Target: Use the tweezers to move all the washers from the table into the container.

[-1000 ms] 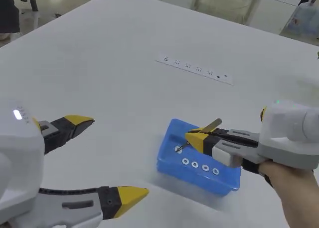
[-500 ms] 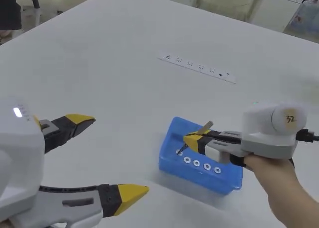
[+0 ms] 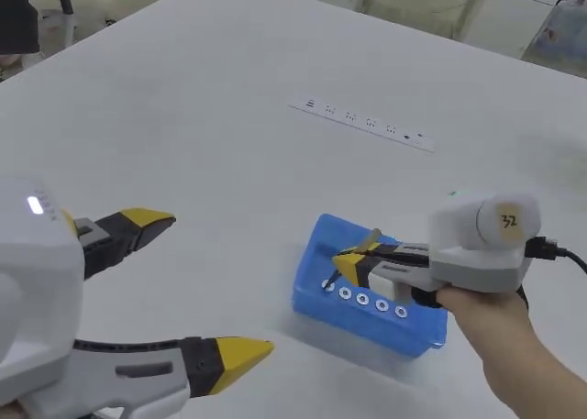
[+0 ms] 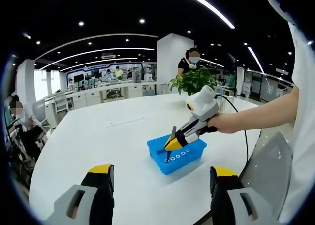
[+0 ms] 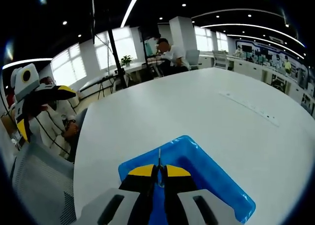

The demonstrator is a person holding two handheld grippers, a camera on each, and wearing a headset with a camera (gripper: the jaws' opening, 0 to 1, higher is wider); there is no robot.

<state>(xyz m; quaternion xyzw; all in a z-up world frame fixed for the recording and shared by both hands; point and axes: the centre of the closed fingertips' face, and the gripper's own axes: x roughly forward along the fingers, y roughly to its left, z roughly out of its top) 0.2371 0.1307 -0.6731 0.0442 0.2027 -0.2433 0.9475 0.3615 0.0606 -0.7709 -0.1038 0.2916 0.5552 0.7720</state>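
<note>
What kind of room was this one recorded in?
Probably an open-plan office or lab: a big white table with a built-in socket strip, rows of desks behind it, a potted plant, and curved ceiling light strips.

White table (image 3: 183,89) in a lit open office.
A socket strip (image 3: 362,123) lies in the table at upper centre of the head view. In the left gripper view a plant (image 4: 194,80) stands at upper centre, a person (image 4: 190,62) behind it. A mesh chair (image 5: 39,185) fills the right gripper view's lower left.
</note>
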